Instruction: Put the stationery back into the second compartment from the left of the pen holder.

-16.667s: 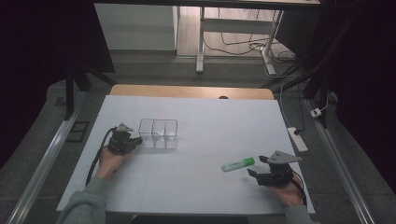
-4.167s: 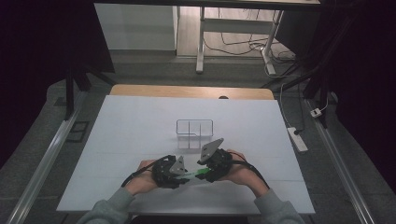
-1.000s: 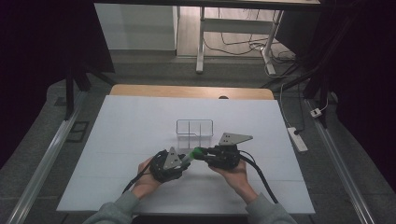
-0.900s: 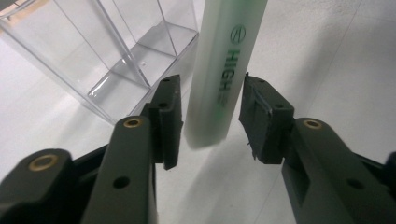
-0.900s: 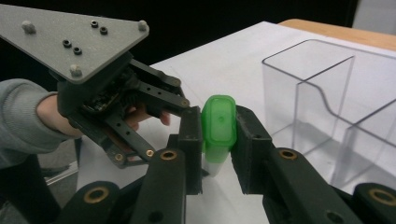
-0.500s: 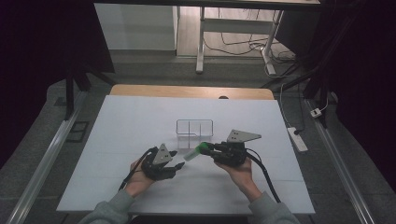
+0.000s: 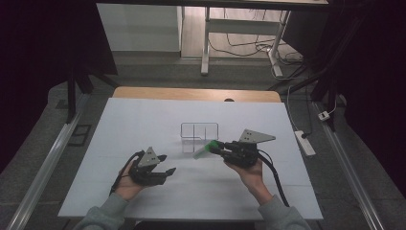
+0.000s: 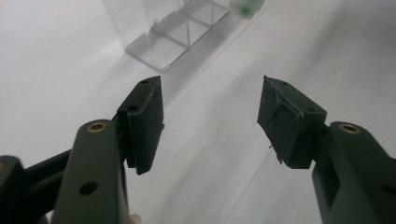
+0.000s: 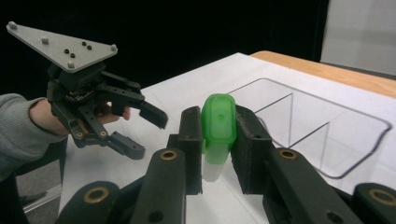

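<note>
A small tube with a green cap sits clamped between the jaws of my right gripper, which is shut on it. In the high view the tube points left, just in front of a clear two-compartment box near the table's middle. My left gripper rests open near the front left with nothing between its jaws. In the left gripper view the clear box lies ahead of the open gripper, and the green cap shows at the top. The right gripper view shows the left gripper farther off.
The white table top has a wooden strip along its far edge. A power strip lies off the right side. A desk frame with cables stands beyond the table.
My left gripper has let go of the tube, opened and drawn back to the front left. My right gripper keeps the tube and has shifted slightly right, near the clear box.
</note>
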`<state>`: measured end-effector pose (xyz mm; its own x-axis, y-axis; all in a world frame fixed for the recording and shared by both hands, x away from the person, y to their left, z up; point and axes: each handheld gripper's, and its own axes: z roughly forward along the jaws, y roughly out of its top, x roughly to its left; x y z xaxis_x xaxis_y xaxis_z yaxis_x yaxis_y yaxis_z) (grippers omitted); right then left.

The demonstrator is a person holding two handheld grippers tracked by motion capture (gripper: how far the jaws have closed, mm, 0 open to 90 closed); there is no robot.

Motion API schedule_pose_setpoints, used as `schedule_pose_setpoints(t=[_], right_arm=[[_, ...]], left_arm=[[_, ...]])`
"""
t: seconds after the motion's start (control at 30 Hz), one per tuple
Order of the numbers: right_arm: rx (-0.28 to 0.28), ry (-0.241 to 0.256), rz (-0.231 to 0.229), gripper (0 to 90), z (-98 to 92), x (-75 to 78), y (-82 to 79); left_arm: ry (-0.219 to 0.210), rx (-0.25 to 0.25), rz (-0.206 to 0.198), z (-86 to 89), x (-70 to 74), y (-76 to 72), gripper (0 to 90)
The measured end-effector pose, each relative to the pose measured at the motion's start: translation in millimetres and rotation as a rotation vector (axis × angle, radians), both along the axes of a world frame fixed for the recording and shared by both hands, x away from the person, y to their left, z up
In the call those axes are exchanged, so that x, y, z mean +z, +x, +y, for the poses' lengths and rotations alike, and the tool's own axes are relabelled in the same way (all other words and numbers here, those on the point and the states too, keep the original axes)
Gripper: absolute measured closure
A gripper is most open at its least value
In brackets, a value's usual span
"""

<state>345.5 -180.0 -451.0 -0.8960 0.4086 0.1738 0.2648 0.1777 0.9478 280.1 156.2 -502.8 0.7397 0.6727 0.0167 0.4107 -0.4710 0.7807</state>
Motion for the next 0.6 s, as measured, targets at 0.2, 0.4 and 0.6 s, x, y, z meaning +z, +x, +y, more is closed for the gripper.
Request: schedule_pose_setpoints(t=[0.2, 0.4, 0.6], right_arm=[[-0.014, 0.016, -0.026, 74.7, -5.4, 9.3, -0.1], [-0.043, 0.044, -0.051, 74.7, -11.1, 21.0, -0.6], [-0.075, 0.061, -0.064, 74.7, -14.7, 33.0, 1.7]], left_arm=[[-0.011, 0.033, 0.015, 15.9, -3.3, -5.9, 37.5], [0.004, 0.063, 0.029, 32.3, -7.9, -13.7, 35.0], [-0.009, 0.099, 0.040, 45.0, -11.3, -19.3, 33.7]])
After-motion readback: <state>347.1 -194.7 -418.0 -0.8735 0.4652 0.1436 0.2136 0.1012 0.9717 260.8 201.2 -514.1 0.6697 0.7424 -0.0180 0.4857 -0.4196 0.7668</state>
